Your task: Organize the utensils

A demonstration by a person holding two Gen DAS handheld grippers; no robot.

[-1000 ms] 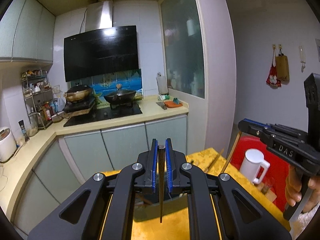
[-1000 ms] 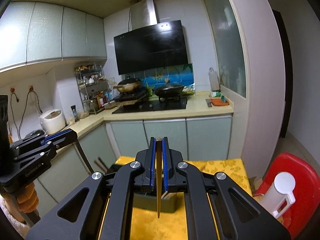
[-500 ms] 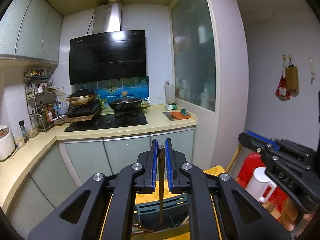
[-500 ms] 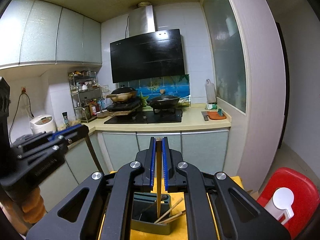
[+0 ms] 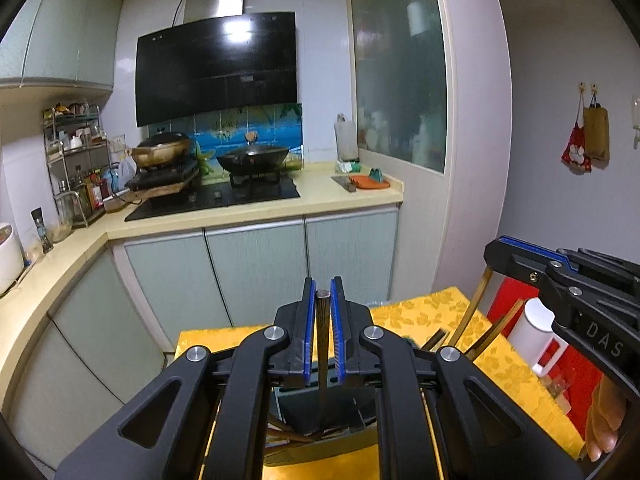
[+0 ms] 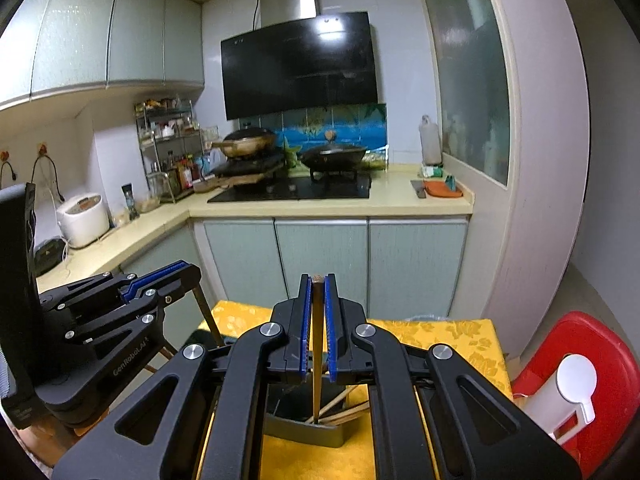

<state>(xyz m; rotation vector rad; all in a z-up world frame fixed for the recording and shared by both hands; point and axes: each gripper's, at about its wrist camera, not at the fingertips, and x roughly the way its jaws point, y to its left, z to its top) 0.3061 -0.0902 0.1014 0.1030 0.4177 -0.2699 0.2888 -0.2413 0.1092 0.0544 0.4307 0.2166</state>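
Note:
My left gripper (image 5: 322,294) is shut on a dark chopstick (image 5: 322,344) that hangs upright, its lower end inside a dark grey utensil holder (image 5: 308,408) on the yellow tablecloth (image 5: 416,312). My right gripper (image 6: 317,290) is shut on a light wooden chopstick (image 6: 317,352), its tip down in the same holder (image 6: 308,432), where several other chopsticks (image 6: 340,404) lean. The right gripper also shows at the right of the left wrist view (image 5: 520,256). The left gripper shows at the left of the right wrist view (image 6: 160,276).
A red stool (image 6: 584,344) with a white mug (image 6: 564,392) stands right of the table. Beyond are kitchen cabinets (image 6: 320,264), a counter with a stove and two woks (image 6: 332,156), a rice cooker (image 6: 82,220) and a spice rack (image 6: 168,152).
Both grippers have lowered and tilted with their chopsticks. The holder came into view below them and both chopstick tips now reach into it.

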